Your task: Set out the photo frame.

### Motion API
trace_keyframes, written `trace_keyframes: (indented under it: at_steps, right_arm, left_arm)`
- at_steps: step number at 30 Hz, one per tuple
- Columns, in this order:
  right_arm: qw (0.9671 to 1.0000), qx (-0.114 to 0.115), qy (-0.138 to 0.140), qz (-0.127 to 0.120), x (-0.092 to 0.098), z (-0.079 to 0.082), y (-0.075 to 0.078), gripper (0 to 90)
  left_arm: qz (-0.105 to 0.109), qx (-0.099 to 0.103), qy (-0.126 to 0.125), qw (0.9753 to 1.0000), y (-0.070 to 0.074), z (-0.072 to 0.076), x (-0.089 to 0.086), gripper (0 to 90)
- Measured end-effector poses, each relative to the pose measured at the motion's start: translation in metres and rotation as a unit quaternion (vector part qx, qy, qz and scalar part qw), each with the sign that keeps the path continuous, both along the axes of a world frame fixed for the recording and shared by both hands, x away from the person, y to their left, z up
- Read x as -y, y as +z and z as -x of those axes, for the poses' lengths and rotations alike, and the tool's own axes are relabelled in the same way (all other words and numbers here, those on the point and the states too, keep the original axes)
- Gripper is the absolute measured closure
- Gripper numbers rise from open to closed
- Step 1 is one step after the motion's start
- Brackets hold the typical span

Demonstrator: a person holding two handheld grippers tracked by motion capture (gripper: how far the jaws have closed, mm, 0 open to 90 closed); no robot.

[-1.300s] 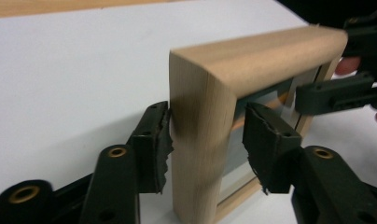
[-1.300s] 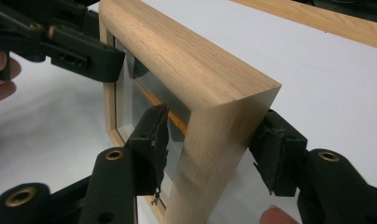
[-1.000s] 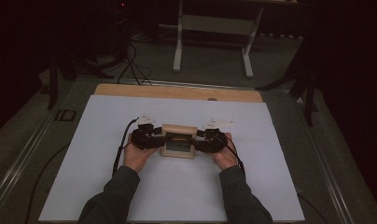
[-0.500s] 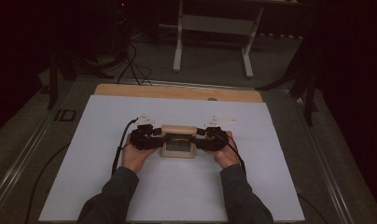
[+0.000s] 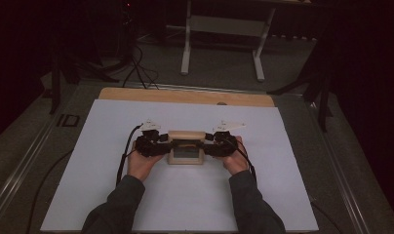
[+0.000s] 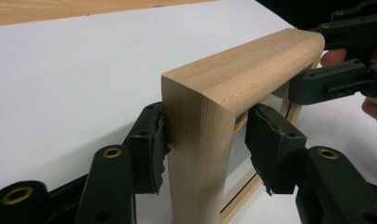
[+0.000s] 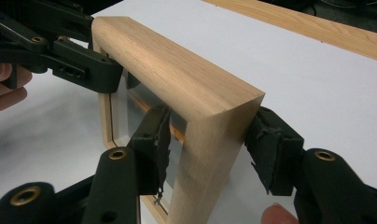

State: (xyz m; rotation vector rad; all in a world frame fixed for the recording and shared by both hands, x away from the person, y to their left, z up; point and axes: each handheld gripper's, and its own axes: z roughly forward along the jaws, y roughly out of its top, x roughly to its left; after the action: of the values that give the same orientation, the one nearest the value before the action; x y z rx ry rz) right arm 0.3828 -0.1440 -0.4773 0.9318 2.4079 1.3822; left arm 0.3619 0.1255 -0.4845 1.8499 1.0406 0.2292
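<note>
Two grippers flank one wooden frame (image 5: 186,147), and you have one on each end of it. Your left gripper (image 5: 162,145) sits at the frame's left upright; in the left gripper view one pad (image 6: 151,147) presses flat against the outer face of that upright, while the other pad (image 6: 269,142) stands off it with a clear gap, so these jaws are spread around the wood rather than clamped. Your right gripper (image 5: 212,145) straddles the right upright; in the right gripper view, the inner pad (image 7: 154,140) lies close against the wood and the outer pad (image 7: 270,144) meets the outer corner, yet I cannot tell whether it bites firmly.

As for what the frame holds: a clear pane (image 7: 123,116) is set inside the wooden surround, and a thin inner strip of wood runs along its edge. Nothing else lies within the opening.

You have the frame near the middle of the white sheet (image 5: 112,126) on the table, standing with its broad top rail (image 6: 245,65) uppermost. Your hands wrap both gripper bodies from below, and a bare wooden strip (image 5: 185,96) of the table shows beyond the sheet's far edge.
</note>
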Motion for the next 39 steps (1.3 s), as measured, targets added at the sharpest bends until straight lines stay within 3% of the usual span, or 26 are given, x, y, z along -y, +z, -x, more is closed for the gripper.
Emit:
trace_keyframes:
  at_steps: [21, 39]
  right_arm:
    - [1.0000, -0.004, -0.002, 0.001, 0.005, 0.005, 0.000, 36.3]
    - [0.9999, 0.002, -0.011, 0.009, 0.021, 0.016, 0.002, 33.5]
  left_arm:
    - [-0.006, -0.007, 0.008, 0.9999, 0.000, 0.004, -0.003, 39.5]
    - [-0.001, -0.001, 0.019, 0.9998, 0.008, 0.023, -0.026, 38.6]
